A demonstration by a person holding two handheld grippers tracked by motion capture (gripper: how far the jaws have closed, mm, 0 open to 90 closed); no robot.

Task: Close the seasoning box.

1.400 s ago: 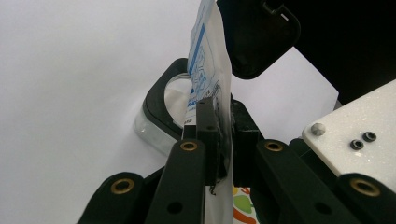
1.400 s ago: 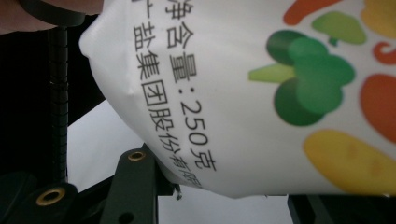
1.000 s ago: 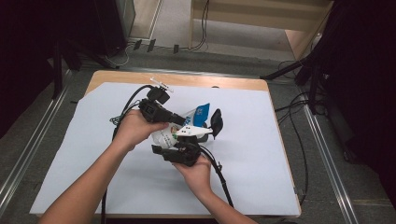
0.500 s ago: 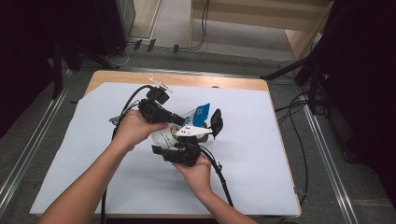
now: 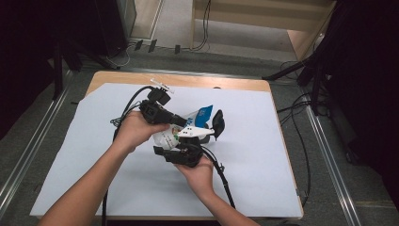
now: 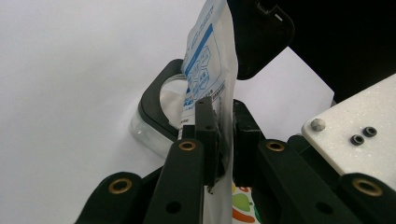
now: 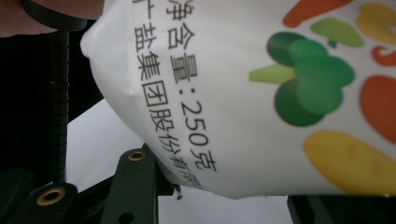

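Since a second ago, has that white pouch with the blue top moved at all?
No. In the high view the pouch sits at the same spot against the table's wooden far edge, clamped by the left gripper.

the pouch (image 6: 208, 70) between the left gripper's (image 6: 223, 135) jaws is smooth plastic film with a soft sheen. the jaws are matt black plastic with brass-looking rivets. beside them sits a speckled white plate (image 6: 359, 135). the table (image 5: 263, 86) edge looks like wood under a matt white sheet (image 5: 254, 141).

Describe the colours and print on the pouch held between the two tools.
The pouch is white with black characters and green, orange and yellow vegetable pictures, blue at its top; the right gripper view shows it best.
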